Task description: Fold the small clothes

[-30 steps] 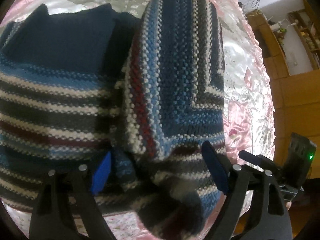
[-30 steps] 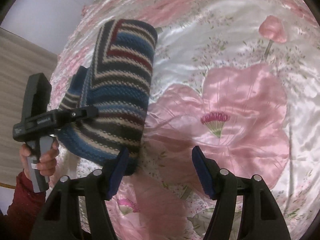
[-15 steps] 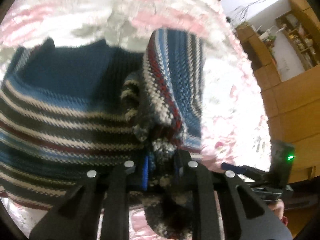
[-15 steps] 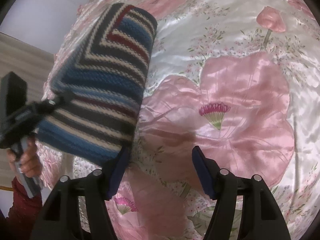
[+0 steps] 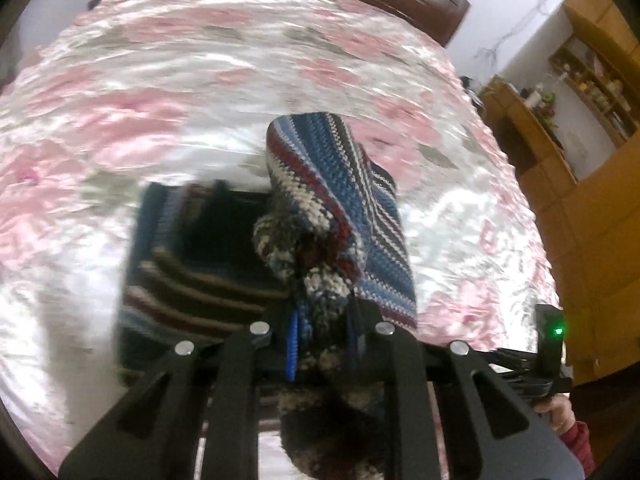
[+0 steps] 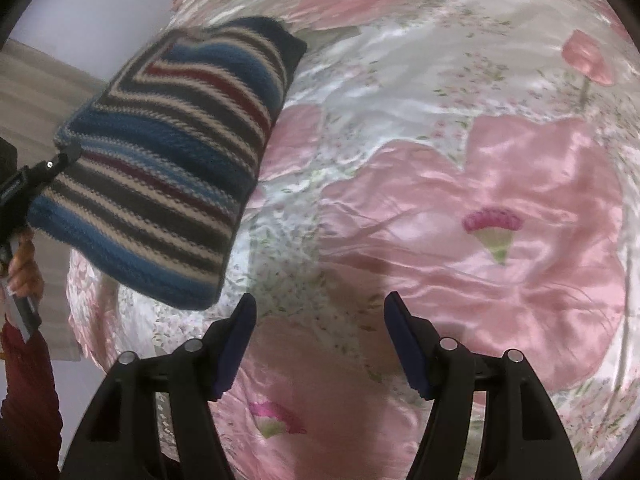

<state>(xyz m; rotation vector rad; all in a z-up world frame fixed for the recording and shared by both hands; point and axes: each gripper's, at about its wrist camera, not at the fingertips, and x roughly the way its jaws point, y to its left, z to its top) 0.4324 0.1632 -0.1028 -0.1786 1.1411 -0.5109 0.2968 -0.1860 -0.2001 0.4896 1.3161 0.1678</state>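
Hidden, cropped and blurred items

The left hand-held gripper (image 5: 322, 342) has its blue pads buried in a bunched fold of the striped blue, cream and maroon knitted sweater (image 5: 340, 200); the pad faces are hidden. Sweater's lower body (image 5: 192, 280) is motion-blurred, stripes smeared. In the right wrist view the left hand-held gripper (image 6: 24, 184) is cut by the frame edge, fingertips behind knit. Small items on the wooden shelves (image 5: 592, 84) are too small to identify. The pink floral satin bedspread (image 6: 480, 200) runs past every edge.
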